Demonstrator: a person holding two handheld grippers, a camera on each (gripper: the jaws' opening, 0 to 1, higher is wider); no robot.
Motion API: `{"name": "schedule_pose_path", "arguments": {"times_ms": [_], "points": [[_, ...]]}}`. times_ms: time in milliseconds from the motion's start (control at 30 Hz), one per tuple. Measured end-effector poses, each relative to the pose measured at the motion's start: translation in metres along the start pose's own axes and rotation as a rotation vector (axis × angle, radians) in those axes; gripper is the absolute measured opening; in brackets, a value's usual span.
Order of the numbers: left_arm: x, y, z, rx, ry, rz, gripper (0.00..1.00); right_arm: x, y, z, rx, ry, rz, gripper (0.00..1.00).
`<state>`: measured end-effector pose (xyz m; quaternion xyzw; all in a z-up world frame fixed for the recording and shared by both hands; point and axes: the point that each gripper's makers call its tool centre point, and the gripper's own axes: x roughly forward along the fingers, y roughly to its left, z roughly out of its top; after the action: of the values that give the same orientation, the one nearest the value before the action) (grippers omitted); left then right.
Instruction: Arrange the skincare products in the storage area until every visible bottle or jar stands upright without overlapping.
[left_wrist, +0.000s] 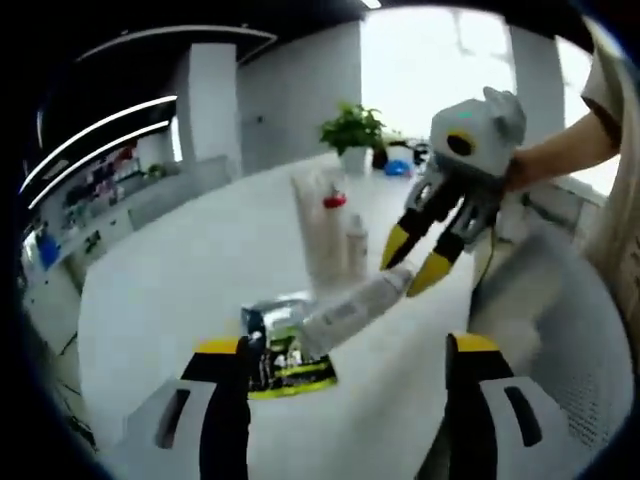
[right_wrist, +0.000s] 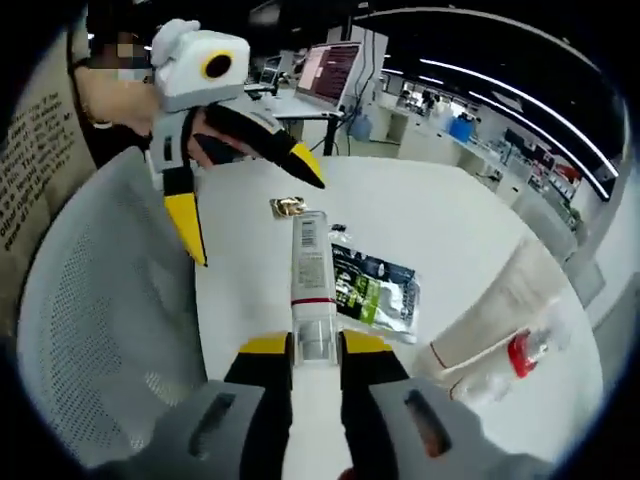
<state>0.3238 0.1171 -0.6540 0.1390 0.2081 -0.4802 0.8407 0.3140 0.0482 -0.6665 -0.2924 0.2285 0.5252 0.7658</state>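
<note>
White squeeze tube (right_wrist: 311, 270) clamped in right gripper (right_wrist: 315, 350), long axis level, above the white bench (right_wrist: 450, 220), needs uprighting. Left gripper (left_wrist: 345, 375) fingers wide, empty, nearer green sachet (left_wrist: 285, 350).

We see bright, even daylight in the left gripper view, pouring from a blown-out window (left_wrist: 440, 60) behind the potted plant (left_wrist: 352, 135); the white table (left_wrist: 180, 290) below the plant glares pale, with barely any shadow. The whole picture is soft with motion blur. In the right gripper view, ceiling light strips (right_wrist: 520, 100) glow against a dark ceiling, and the focus is sharper. Fisheye bending curves straight lines near both edges.
</note>
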Motion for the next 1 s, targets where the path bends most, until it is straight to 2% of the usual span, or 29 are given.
{"name": "schedule_pose_path", "arguments": {"times_ms": [133, 233, 367, 467, 500, 733, 800, 900, 1000], "points": [[-0.003, -0.006, 0.015, 0.030, -0.046, -0.064, 0.58, -0.010, -0.003, 0.016, -0.069, -0.025, 0.019, 0.16], [-0.008, -0.011, 0.025, 0.052, -0.077, -0.085, 0.50, -0.018, -0.001, 0.032, -0.137, -0.067, 0.058, 0.16], [-0.012, -0.013, 0.033, 0.054, -0.108, -0.095, 0.40, -0.023, 0.000, 0.039, -0.212, -0.055, 0.077, 0.16], [-0.017, -0.015, 0.036, 0.088, -0.104, -0.104, 0.30, -0.026, 0.001, 0.042, -0.243, -0.054, 0.100, 0.16], [-0.018, -0.014, 0.038, 0.108, -0.120, -0.102, 0.27, -0.028, 0.002, 0.043, -0.248, -0.056, 0.111, 0.16], [-0.021, -0.020, 0.044, 0.147, -0.141, -0.131, 0.23, -0.034, -0.001, 0.046, -0.309, -0.048, 0.141, 0.16], [-0.022, -0.023, 0.046, 0.170, -0.129, -0.142, 0.21, -0.036, -0.004, 0.047, -0.328, -0.047, 0.144, 0.17], [-0.025, -0.028, 0.053, 0.212, -0.109, -0.143, 0.19, -0.039, -0.004, 0.048, -0.334, -0.048, 0.155, 0.17], [-0.031, -0.028, 0.066, 0.196, -0.119, -0.128, 0.18, -0.041, -0.012, 0.053, -0.315, -0.078, 0.129, 0.19]]}}
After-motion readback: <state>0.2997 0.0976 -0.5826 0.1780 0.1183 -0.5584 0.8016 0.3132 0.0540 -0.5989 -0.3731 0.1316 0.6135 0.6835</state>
